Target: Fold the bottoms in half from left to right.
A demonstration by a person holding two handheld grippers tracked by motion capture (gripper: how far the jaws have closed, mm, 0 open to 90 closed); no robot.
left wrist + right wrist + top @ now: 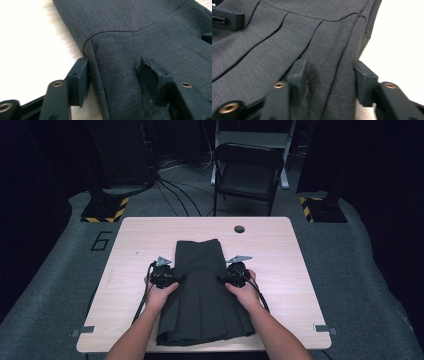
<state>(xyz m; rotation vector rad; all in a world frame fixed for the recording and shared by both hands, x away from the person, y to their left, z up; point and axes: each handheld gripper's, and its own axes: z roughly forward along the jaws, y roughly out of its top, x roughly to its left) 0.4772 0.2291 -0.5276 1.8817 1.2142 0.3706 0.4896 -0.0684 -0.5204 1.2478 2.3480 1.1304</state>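
A dark grey pleated skirt (202,290) lies flat on the light wooden table (140,235), waistband at the far end and hem near the front edge. My left gripper (172,280) sits at the skirt's left edge. In the left gripper view its jaws (113,67) straddle that edge of the skirt (130,45), one jaw on the bare table and one on the cloth, with a wide gap. My right gripper (226,280) sits at the right edge. Its jaws (330,70) straddle the outer pleats of the skirt (287,37), the cloth lying slack between them.
A round cable hole (239,228) is in the table's far side. Beyond the table stands a folding chair (247,170), with cables on the grey floor. Bare tabletop lies to the left and right of the skirt.
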